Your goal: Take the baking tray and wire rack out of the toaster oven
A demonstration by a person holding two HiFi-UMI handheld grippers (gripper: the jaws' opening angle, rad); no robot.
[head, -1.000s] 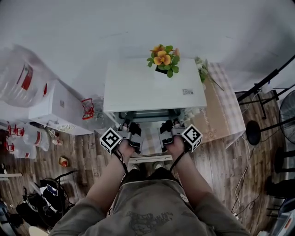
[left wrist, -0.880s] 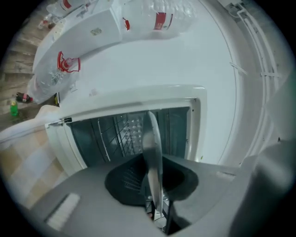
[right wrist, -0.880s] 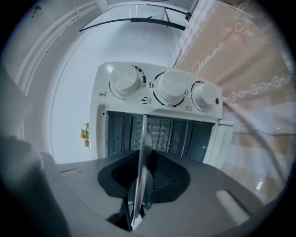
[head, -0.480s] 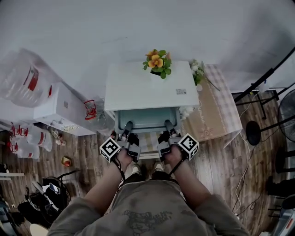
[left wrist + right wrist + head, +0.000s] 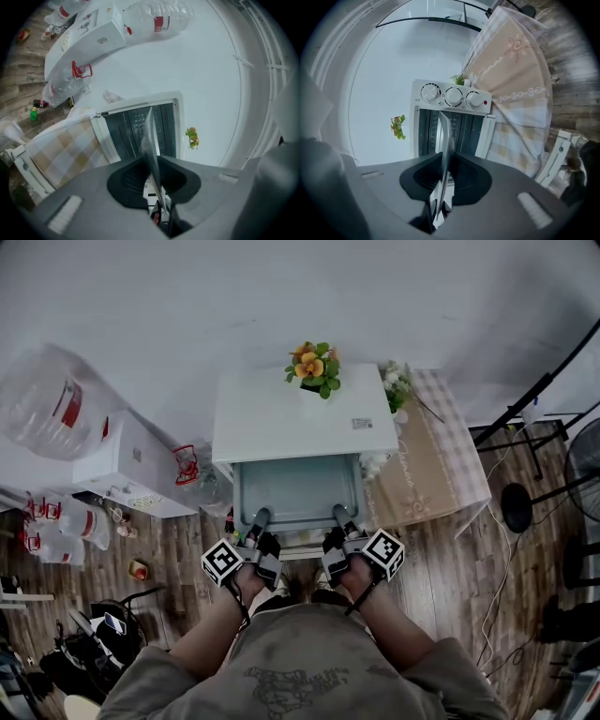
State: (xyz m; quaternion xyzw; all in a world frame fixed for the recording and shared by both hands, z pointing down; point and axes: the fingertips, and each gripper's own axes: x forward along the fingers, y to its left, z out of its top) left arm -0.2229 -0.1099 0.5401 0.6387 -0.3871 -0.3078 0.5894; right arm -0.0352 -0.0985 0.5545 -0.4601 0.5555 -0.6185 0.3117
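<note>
The white toaster oven [image 5: 300, 418] stands with its door open. A flat grey baking tray [image 5: 298, 491] sticks well out of its mouth toward me. My left gripper [image 5: 258, 521] is shut on the tray's near left edge and my right gripper [image 5: 339, 517] is shut on its near right edge. In the left gripper view the tray [image 5: 151, 140] runs edge-on between the left gripper's [image 5: 157, 187] jaws into the dark oven [image 5: 136, 122]. The right gripper view shows the same tray [image 5: 444, 138], the right gripper [image 5: 443, 183] and the oven's three knobs [image 5: 452, 96]. I cannot make out the wire rack.
A pot of orange flowers [image 5: 312, 367] sits on the oven's top. The table [image 5: 441, 465] with a checked cloth extends to the right. A big water bottle [image 5: 56, 404] and a white box [image 5: 122, 465] lie at left. Black stands [image 5: 534, 399] and cables are on the wooden floor at right.
Both grippers have drawn back toward me with the tray. It has slid from almost wholly inside the oven to mostly outside it.
</note>
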